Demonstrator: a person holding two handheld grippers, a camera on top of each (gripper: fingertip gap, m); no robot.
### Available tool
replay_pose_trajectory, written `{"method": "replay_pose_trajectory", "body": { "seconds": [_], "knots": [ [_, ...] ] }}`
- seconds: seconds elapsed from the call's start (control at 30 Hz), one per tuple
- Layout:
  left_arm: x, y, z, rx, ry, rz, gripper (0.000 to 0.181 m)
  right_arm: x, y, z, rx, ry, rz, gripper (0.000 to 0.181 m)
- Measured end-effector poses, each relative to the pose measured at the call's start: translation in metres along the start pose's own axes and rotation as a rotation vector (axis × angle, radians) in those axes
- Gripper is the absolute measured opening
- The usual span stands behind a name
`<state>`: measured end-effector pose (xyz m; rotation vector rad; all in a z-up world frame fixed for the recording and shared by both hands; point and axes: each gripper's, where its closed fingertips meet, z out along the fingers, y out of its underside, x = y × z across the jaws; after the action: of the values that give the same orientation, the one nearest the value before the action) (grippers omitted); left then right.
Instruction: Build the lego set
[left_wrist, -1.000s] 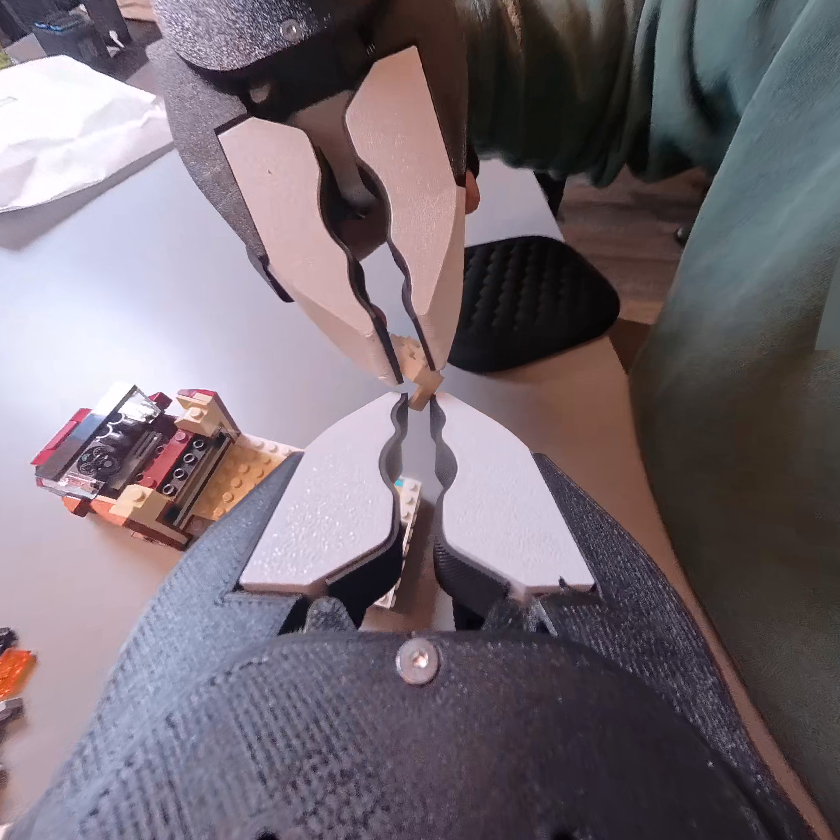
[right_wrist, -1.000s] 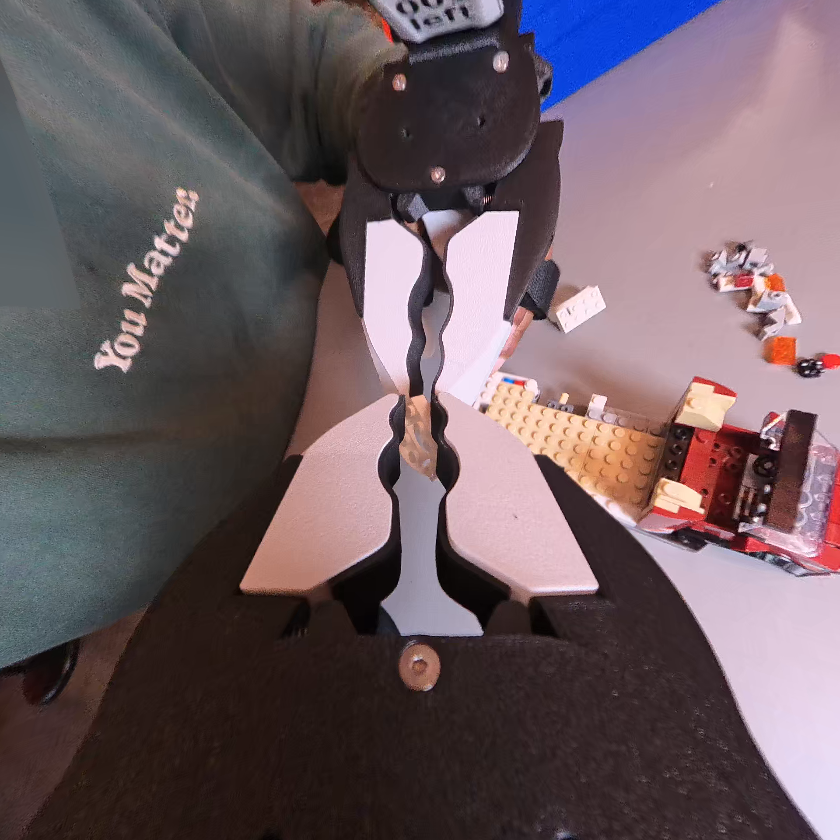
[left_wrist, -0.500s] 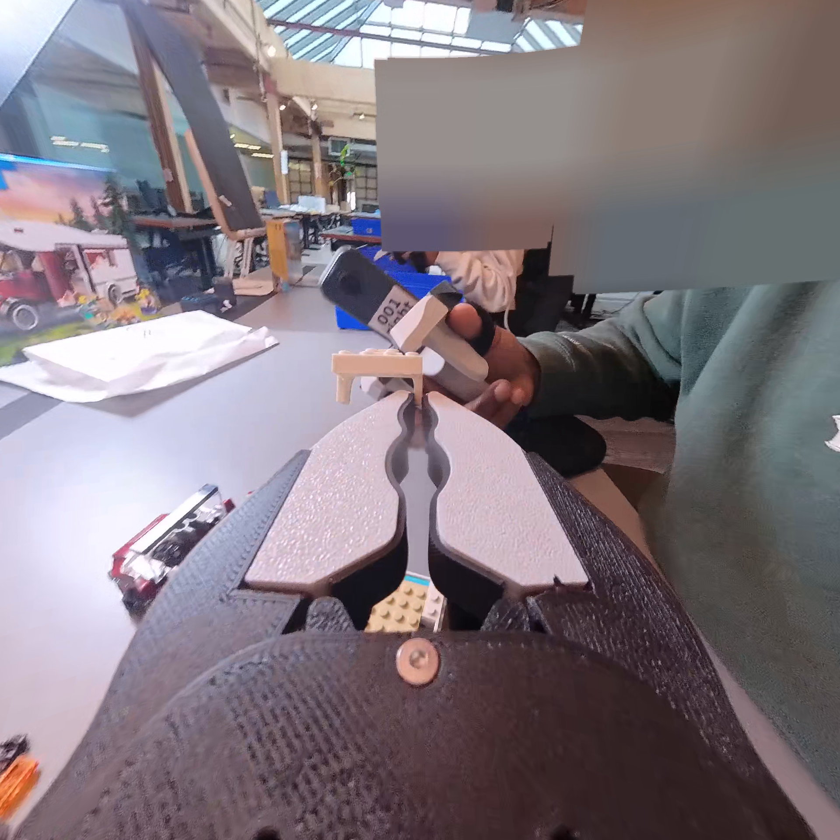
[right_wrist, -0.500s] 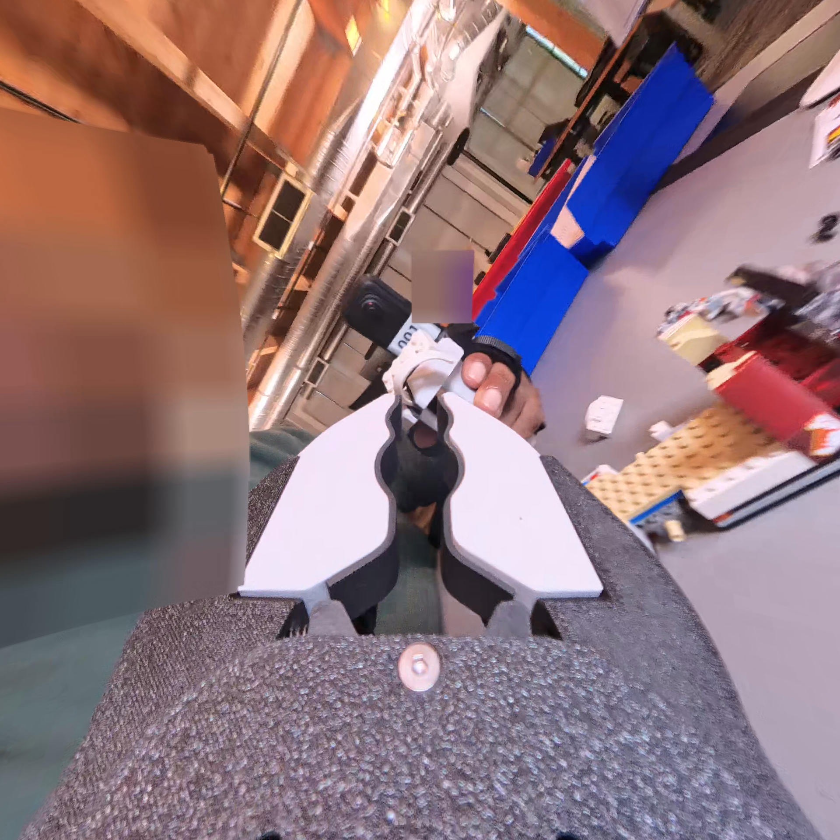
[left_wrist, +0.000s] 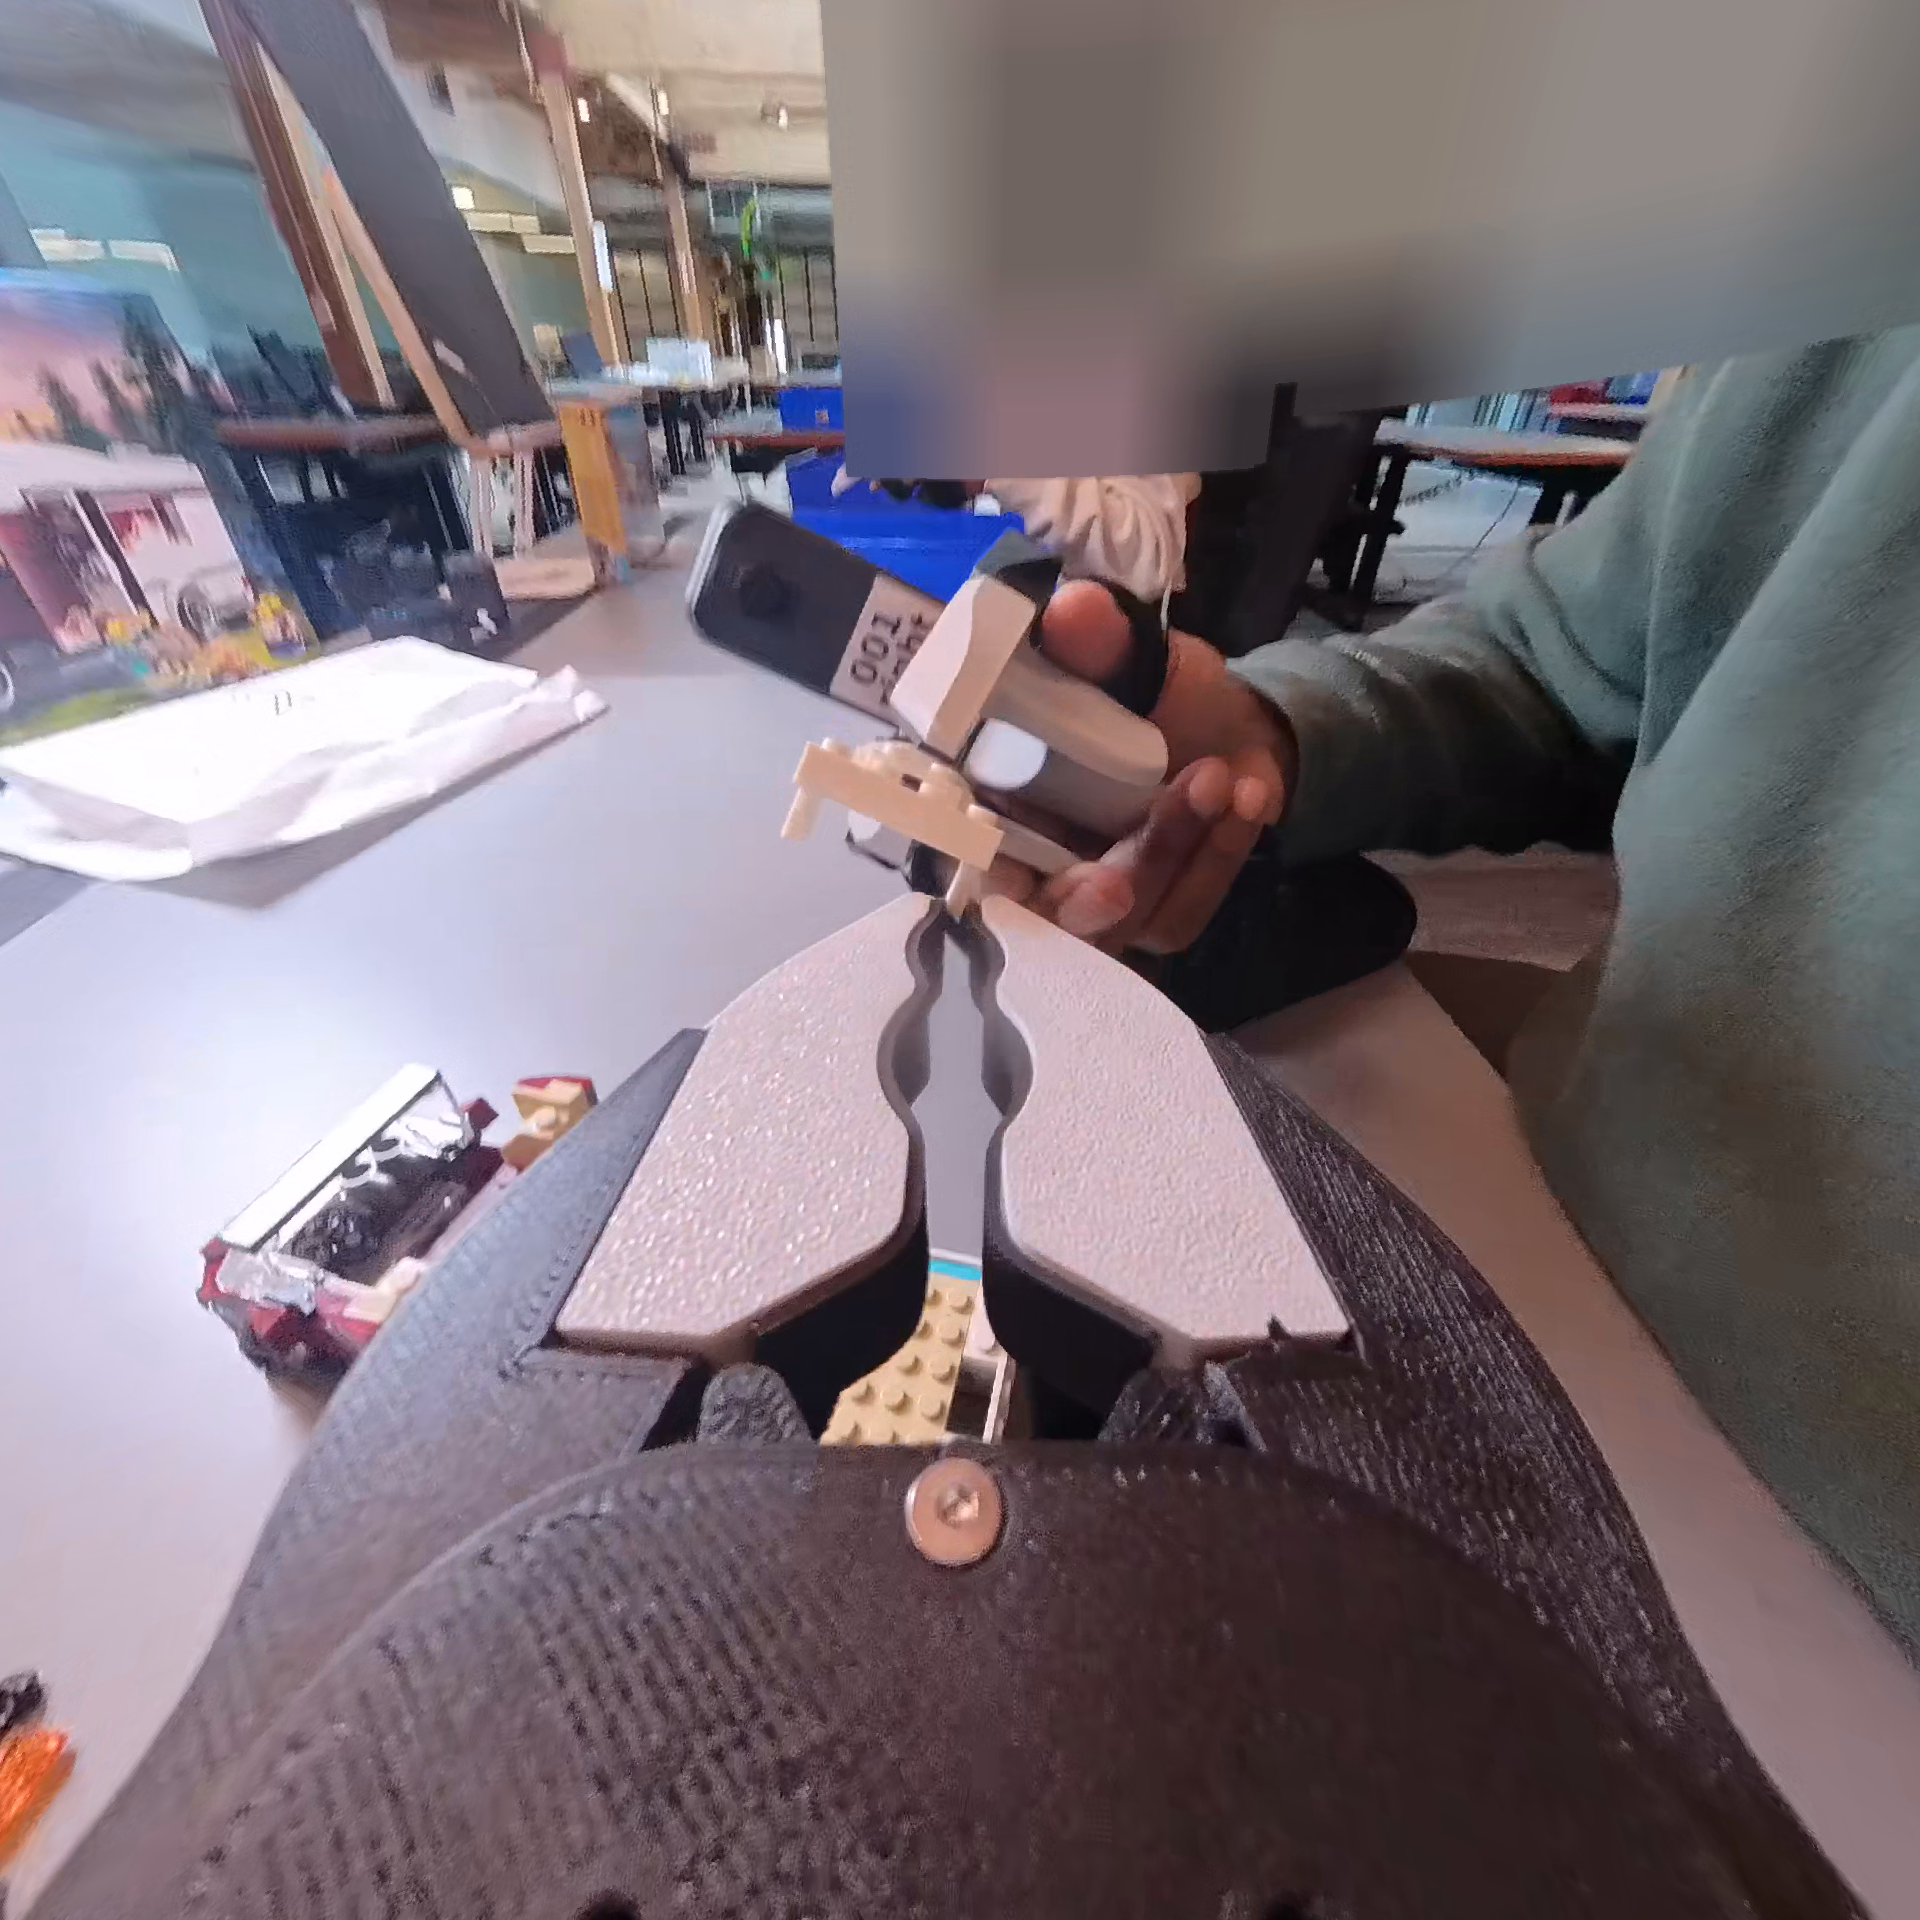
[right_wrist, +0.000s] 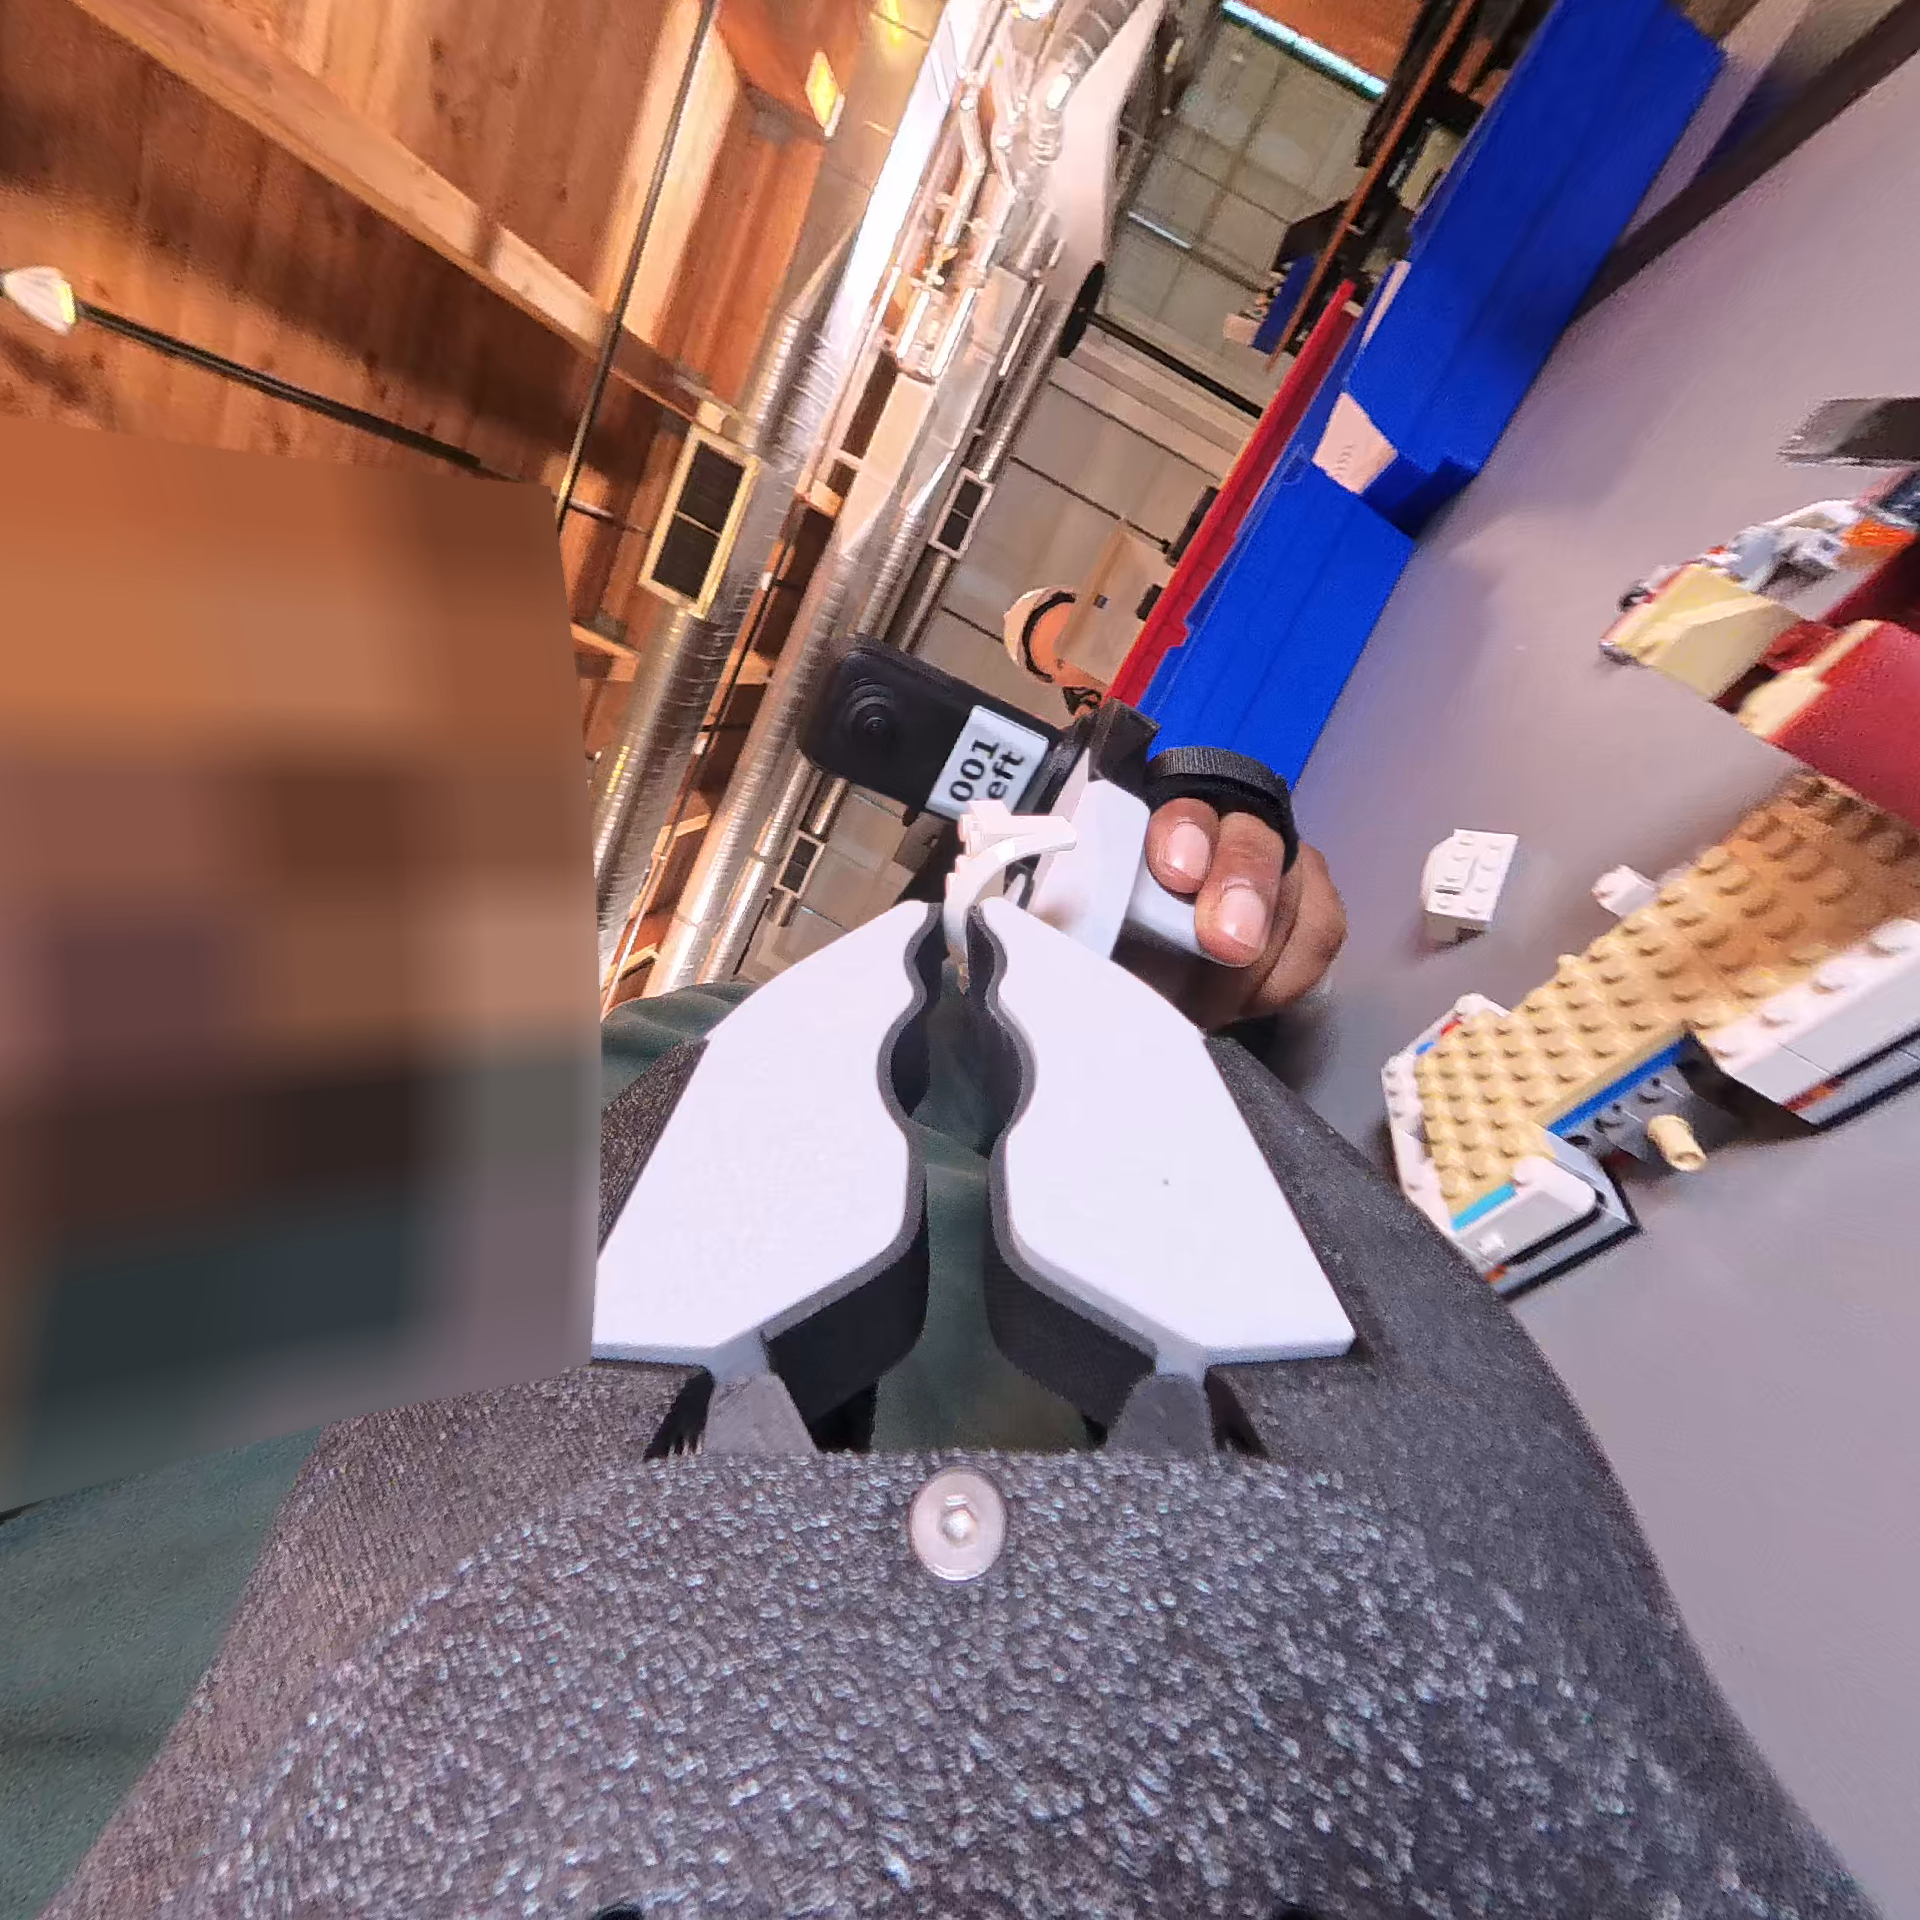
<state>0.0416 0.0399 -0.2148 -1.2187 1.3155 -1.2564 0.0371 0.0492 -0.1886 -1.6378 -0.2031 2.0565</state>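
A small cream lego assembly (left_wrist: 894, 800) is held in the air between both grippers. My left gripper (left_wrist: 958, 914) is shut on a thin leg at its lower end. The right gripper's fingers (left_wrist: 966, 665) reach it from behind, held in a hand. In the right wrist view my right gripper (right_wrist: 961, 920) is shut on a curved part of the same assembly (right_wrist: 1003, 842), with the left gripper's finger (right_wrist: 1091, 862) just beyond. The partly built red camper model (left_wrist: 343, 1247) lies on the grey table; its tan studded plate (right_wrist: 1558, 1039) shows at the right.
A white paper bag (left_wrist: 281, 748) and a picture box (left_wrist: 104, 540) lie at the far left. A loose white brick (right_wrist: 1470, 873), a small tan piece (right_wrist: 1673, 1143) and orange bits (left_wrist: 31, 1766) lie on the table. The person's green sleeve (left_wrist: 1714, 831) is at the right. My left and right fingertips are right by each other. Both grippers' tips are roughly 15 cm from the partly built red camper model (left_wrist: 343, 1247).
Both grippers have tilted up from looking down at the table to looking level across the room. The cream assembly has stayed pinched between them and has turned a little.
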Motion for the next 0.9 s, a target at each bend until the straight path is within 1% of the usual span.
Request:
{"method": "replay_pose_trajectory", "body": {
  "seconds": [0.03,0.1,0.2,0.3,0.4,0.53,0.73,0.9],
  "knots": [
    [-0.001,0.005,0.000,-0.031,0.000,-0.013,0.011,0.003,-0.001,-0.002,0.002,0.022,0.009,0.004],
    [-0.005,0.014,-0.002,-0.105,-0.011,-0.012,0.025,0.012,-0.003,-0.007,0.006,0.077,0.040,0.004],
    [-0.021,0.023,-0.011,-0.216,-0.081,0.062,0.032,0.034,-0.006,-0.017,0.011,0.211,0.100,0.004],
    [-0.038,0.033,-0.020,-0.337,-0.142,0.159,0.032,0.055,-0.007,-0.025,0.030,0.332,0.154,0.004],
    [-0.049,0.046,-0.025,-0.432,-0.149,0.161,0.028,0.071,-0.004,-0.029,0.048,0.422,0.192,0.004],
    [-0.050,0.057,-0.024,-0.485,-0.093,0.110,0.027,0.087,0.005,-0.029,0.059,0.495,0.251,0.004],
    [-0.047,0.066,-0.021,-0.523,-0.029,0.112,0.029,0.102,0.018,-0.028,0.064,0.584,0.288,0.004],
    [-0.044,0.076,-0.024,-0.566,0.004,0.114,0.028,0.107,0.024,-0.024,0.036,0.619,0.297,0.004]
  ]
}}
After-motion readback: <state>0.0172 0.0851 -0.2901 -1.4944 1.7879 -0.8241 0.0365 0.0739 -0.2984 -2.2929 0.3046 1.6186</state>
